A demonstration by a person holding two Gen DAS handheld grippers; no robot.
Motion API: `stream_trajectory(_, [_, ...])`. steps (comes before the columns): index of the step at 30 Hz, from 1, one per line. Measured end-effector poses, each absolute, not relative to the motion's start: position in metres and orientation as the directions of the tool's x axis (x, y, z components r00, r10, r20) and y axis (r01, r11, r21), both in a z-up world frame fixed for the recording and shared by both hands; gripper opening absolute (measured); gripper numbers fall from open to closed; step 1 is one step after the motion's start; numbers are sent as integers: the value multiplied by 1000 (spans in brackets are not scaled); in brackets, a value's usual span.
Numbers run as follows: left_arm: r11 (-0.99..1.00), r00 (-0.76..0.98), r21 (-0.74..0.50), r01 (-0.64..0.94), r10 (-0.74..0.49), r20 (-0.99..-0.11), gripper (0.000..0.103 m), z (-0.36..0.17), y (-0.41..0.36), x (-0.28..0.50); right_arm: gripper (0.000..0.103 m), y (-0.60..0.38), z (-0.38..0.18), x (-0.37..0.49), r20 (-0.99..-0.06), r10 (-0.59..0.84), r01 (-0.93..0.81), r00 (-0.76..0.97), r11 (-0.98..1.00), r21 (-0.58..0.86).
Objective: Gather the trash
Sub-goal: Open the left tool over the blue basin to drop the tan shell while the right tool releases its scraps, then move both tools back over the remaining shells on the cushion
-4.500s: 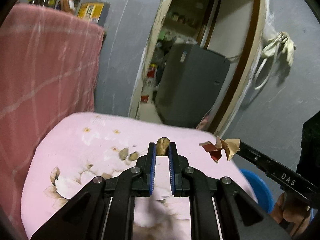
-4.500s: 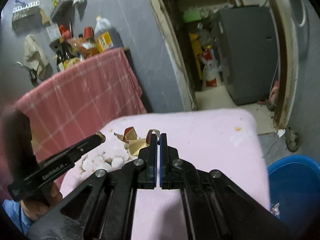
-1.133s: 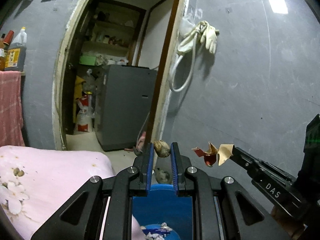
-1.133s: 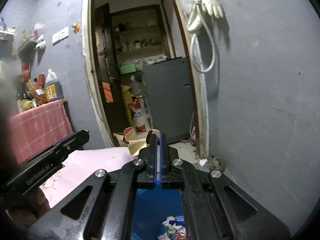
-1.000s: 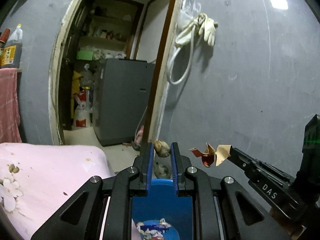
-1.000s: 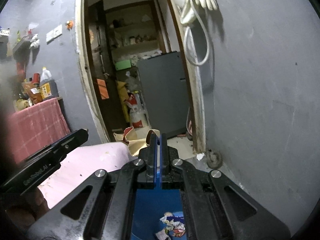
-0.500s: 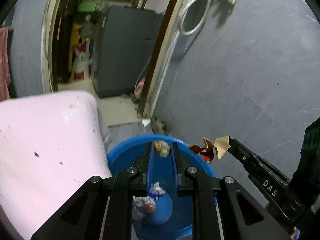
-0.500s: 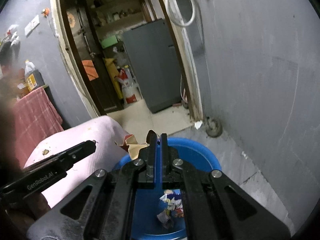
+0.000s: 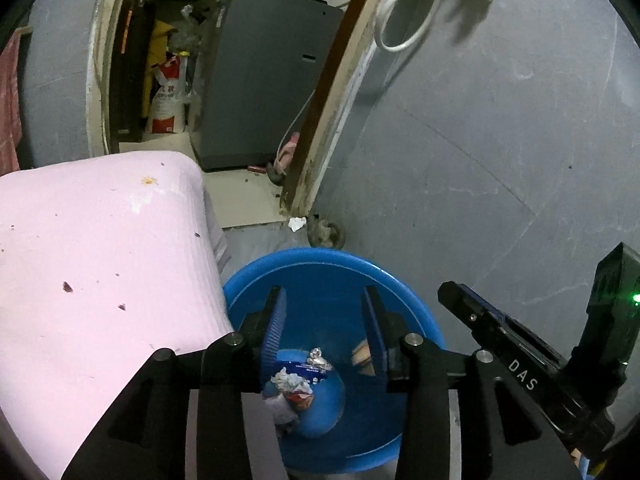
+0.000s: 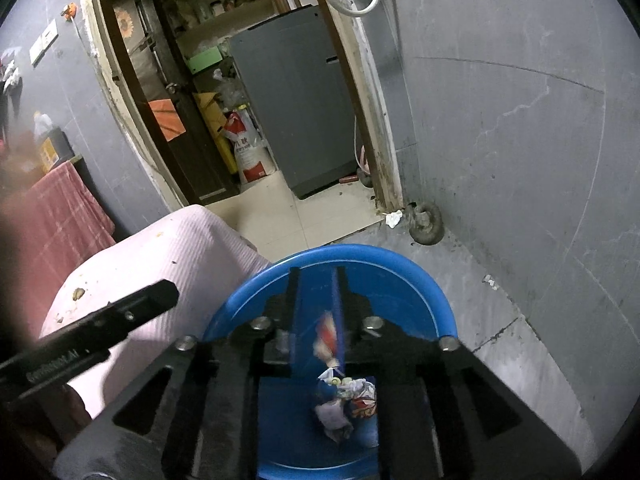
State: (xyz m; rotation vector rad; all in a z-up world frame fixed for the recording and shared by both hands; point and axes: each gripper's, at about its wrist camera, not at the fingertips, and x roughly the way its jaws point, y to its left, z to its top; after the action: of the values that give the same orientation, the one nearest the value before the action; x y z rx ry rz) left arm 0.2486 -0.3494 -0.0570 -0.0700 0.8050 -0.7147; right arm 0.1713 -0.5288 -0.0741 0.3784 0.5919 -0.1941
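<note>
A blue plastic basin (image 9: 248, 284) stands on the floor beside the pink table; it also shows in the right wrist view (image 10: 404, 264). Crumpled wrappers (image 9: 294, 380) lie in its bottom, and a tan scrap (image 9: 360, 354) lies beside them. My left gripper (image 9: 324, 300) is open and empty over the basin. My right gripper (image 10: 316, 280) is open over the basin, and a blurred red and tan paper scrap (image 10: 326, 336) is in the air between its fingers above the trash pile (image 10: 346, 402). The right gripper also shows in the left wrist view (image 9: 452, 292).
The pink table (image 9: 92, 264) is at the left, touching the basin. A grey wall (image 9: 500, 128) rises at the right. A doorway with a grey appliance (image 9: 260, 80) is behind. A small white scrap (image 9: 297, 223) lies on the floor by the door frame.
Both grippers have opened over the basin. The brown lump has left my left gripper. The paper scrap has left my right gripper and is falling.
</note>
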Motion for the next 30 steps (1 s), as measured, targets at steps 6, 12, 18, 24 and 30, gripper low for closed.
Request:
stream_trajectory(6, [780, 530, -300, 549, -603, -597, 48, -38, -332, 244, 35, -520, -60, 168, -539, -80, 276, 839, 915, 295])
stream_trajectory(12, [811, 633, -262, 523, -576, -517, 76, -9, -296, 237, 61, -495, -28, 163, -454, -78, 223, 887, 936, 274])
stream_trajectory(18, [860, 767, -228, 457, -510, -388, 99, 21, -241, 221, 95, -464, 5, 154, -325, -74, 162, 943, 954, 251])
stream_trajectory(24, [898, 845, -246, 365, -430, -317, 100, 46, -187, 213, 103, -427, 32, 144, -192, -37, 84, 981, 966, 243])
stream_trajectory(30, [932, 901, -203, 299, -346, -261, 101, 61, -143, 201, 103, -390, 47, 144, -119, 7, 20, 993, 975, 221])
